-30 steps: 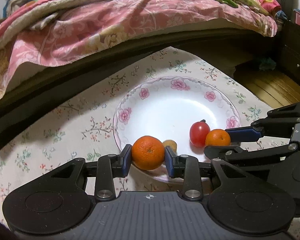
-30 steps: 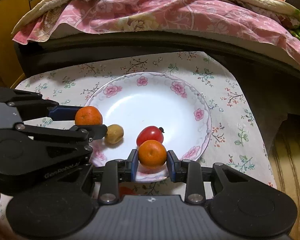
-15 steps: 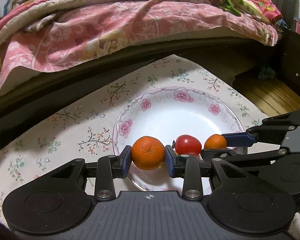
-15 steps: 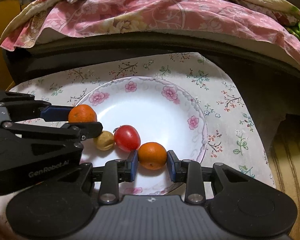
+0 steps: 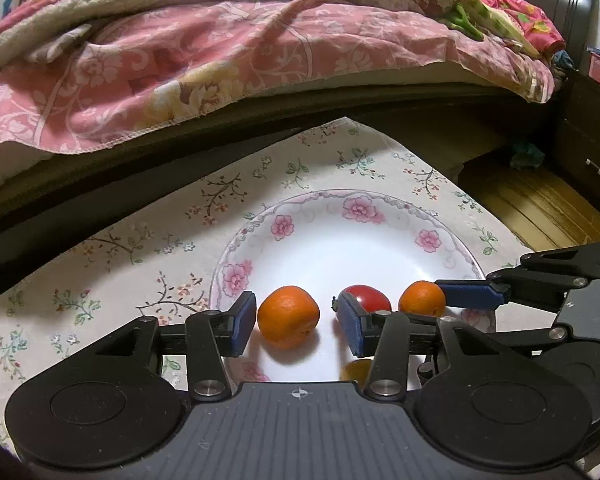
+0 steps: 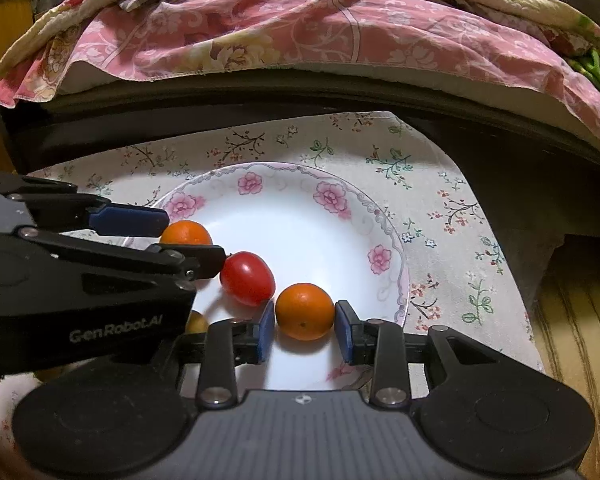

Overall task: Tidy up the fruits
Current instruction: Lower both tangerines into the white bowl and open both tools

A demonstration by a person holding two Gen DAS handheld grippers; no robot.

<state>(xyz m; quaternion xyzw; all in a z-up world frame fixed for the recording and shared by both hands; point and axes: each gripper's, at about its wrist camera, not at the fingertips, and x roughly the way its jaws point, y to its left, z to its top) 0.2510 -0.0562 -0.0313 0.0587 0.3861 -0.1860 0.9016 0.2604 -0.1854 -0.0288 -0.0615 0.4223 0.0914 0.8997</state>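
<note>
Left wrist: orange (image 5: 288, 317) loose between open claw (image 5: 296, 324)

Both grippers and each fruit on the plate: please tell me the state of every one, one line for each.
Left gripper: open, pads apart from its orange.
Right gripper: open, narrow gaps beside its orange.
Left orange: released, resting on the plate.
Right orange: resting on the plate, ungripped.
Tomato: lying on the plate, between the oranges.
Small yellow fruit: on the plate, mostly hidden.
Plate: upright on the floral cloth.

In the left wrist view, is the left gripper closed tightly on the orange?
No, the left gripper is open, with a visible gap between each blue pad and the orange, which rests on the plate.
</note>
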